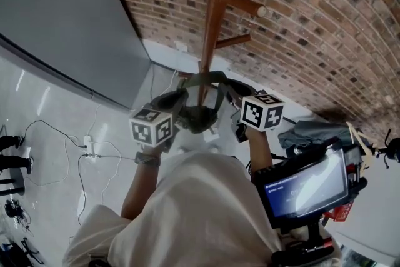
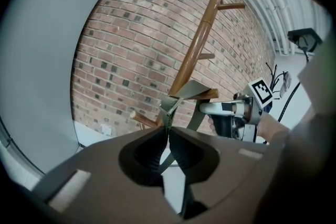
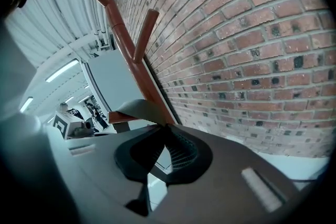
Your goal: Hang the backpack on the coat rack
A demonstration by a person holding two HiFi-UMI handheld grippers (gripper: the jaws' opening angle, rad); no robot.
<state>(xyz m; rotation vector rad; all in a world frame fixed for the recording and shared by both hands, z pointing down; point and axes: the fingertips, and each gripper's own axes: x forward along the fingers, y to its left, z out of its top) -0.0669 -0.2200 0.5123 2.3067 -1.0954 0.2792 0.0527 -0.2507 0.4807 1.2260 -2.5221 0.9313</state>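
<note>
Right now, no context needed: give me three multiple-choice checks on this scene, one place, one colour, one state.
1. The coat rack stands:
A) in front of a brick wall
B) beside a window
C) on a table

2. The coat rack is:
A) white
B) black
C) brown wood

3. The right gripper is:
A) wide open and empty
B) shut on the backpack strap
C) shut on a cable

Answers:
1 A: brick fills the head view right behind the coat rack.
2 C: all three views show it as brown wood.
3 B: the right gripper view shows its jaws pinched together on the grey backpack strap.
</note>
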